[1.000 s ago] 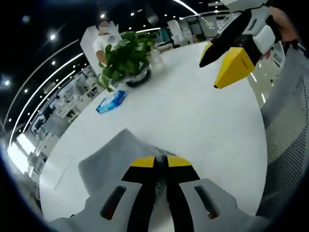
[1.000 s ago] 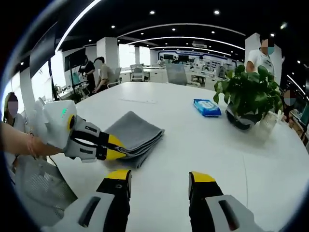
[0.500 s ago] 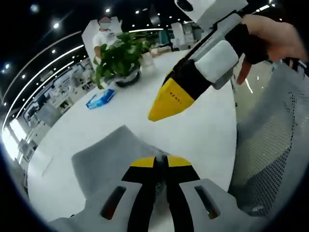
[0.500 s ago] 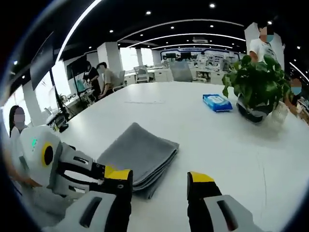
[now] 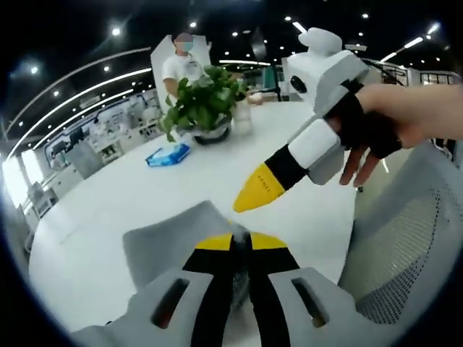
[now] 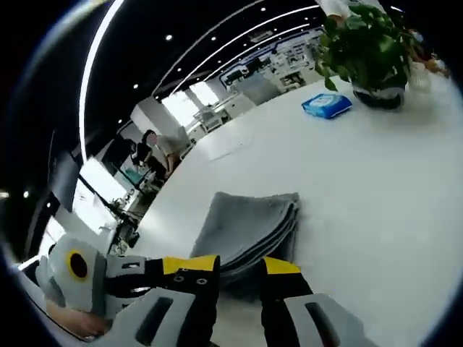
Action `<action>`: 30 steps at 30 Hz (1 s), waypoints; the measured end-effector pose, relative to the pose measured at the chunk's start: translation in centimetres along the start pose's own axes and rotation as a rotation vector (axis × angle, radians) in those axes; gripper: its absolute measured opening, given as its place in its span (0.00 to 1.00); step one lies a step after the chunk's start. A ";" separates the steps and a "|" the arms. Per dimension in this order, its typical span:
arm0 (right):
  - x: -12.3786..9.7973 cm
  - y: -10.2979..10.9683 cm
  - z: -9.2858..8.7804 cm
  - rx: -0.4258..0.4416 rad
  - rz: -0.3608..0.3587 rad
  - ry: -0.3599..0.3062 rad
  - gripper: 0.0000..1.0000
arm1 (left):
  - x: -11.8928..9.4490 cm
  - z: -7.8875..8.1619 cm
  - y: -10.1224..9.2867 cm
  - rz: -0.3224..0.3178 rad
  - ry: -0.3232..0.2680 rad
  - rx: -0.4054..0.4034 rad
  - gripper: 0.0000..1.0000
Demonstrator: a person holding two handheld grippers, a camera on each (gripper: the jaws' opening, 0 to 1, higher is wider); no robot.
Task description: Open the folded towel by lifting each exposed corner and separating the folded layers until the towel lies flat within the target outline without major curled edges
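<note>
The grey folded towel [image 6: 249, 224] lies on the white table [image 6: 376, 181], its layers stacked at the near edge. My left gripper [image 5: 241, 242] is shut on the towel [image 5: 170, 242] at its near corner. In the right gripper view the left gripper [image 6: 94, 271] comes in from the left, its tips hidden behind my own jaw. My right gripper [image 6: 236, 266] is open, low over the towel's near edge, with the stacked layers showing in the gap between its jaws. In the left gripper view the right gripper [image 5: 257, 194], held by a hand [image 5: 391, 123], points down just past the towel.
A potted plant [image 5: 206, 101] and a blue wipes pack [image 5: 168, 154] stand at the far side of the table. A grey mesh chair [image 5: 412, 253] is close on the right. People stand in the office behind, one of them behind the plant [image 6: 365, 43].
The right gripper has come down and closer to the towel's near edge, tilted, with its jaws narrower than before. The left gripper stays shut on the towel corner.
</note>
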State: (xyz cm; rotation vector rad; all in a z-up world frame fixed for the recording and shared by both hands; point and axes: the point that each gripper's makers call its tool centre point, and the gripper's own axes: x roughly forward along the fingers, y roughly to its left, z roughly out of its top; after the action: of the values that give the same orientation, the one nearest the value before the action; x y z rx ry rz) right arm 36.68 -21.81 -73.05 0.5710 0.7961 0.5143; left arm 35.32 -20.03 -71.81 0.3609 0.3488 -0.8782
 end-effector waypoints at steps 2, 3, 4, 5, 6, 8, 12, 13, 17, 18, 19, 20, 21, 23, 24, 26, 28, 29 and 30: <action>0.8 0.1 -0.6 0.088 0.009 0.014 0.20 | -0.1 0.0 0.1 0.000 -0.007 0.010 0.05; 1.1 0.0 -0.7 0.142 0.015 0.012 0.20 | -0.2 -0.1 0.1 -0.002 0.000 0.014 0.05; 1.3 0.0 -0.7 0.184 0.023 0.008 0.19 | -0.3 -0.1 0.0 -0.002 -0.001 0.019 0.05; 1.4 -0.2 -0.5 0.215 0.021 -0.001 0.18 | -0.4 -0.1 0.0 -0.003 -0.005 0.027 0.05; 1.7 -0.3 -0.5 0.238 0.026 0.000 0.17 | -0.5 -0.1 0.0 -0.004 -0.010 0.043 0.05; 1.9 -0.4 -0.4 0.269 0.036 -0.002 0.15 | -0.7 -0.1 0.0 -0.007 -0.012 0.048 0.05; 2.6 -0.3 0.1 0.324 0.048 -0.015 0.09 | -1.0 0.1 0.4 0.001 -0.027 0.049 0.05; 2.6 -0.3 0.1 0.324 0.046 -0.017 0.08 | -1.0 0.1 0.5 0.000 -0.026 0.050 0.05; 3.0 0.3 0.3 0.290 0.033 -0.027 0.03 | -1.2 0.0 0.6 -0.002 -0.030 0.051 0.05; 3.0 0.4 0.3 0.260 0.028 -0.024 0.02 | -1.3 0.0 0.7 0.000 -0.032 0.055 0.06; 3.1 0.6 0.6 0.211 0.014 -0.035 0.02 | -1.5 0.0 0.7 -0.003 -0.036 0.060 0.06; 3.1 0.8 0.7 0.174 0.001 -0.036 0.02 | -1.6 0.0 0.7 -0.012 -0.038 0.057 0.07; 3.1 1.1 0.9 0.124 -0.013 -0.043 0.01 | -2.0 0.1 0.7 -0.027 -0.047 0.041 0.07; 3.1 1.4 1.3 0.051 -0.041 -0.059 0.01 | -2.7 0.5 1.1 -0.037 -0.068 0.005 0.08; 3.1 1.7 1.5 -0.004 -0.063 -0.069 0.01 | -3.5 0.7 1.6 -0.036 -0.081 -0.028 0.08; 3.0 2.5 1.9 -0.086 -0.089 -0.079 0.01 | -4.8 0.6 2.9 -0.019 -0.060 -0.076 0.09; 2.8 3.3 2.2 -0.195 -0.127 -0.088 0.01 | -5.6 1.2 4.7 0.001 -0.049 -0.121 0.08; 2.8 3.5 2.3 -0.214 -0.132 -0.088 0.01 | -5.8 1.4 5.2 0.000 -0.036 -0.164 0.08; 2.8 4.4 2.6 -0.313 -0.157 -0.096 0.00 | -5.8 1.6 5.7 -0.001 -0.023 -0.207 0.08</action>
State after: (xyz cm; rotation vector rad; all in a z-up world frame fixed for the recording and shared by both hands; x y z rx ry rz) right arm 39.40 -17.57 -70.19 0.2394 0.6467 0.4525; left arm 36.68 -13.45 -66.91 0.1590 0.4145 -0.8381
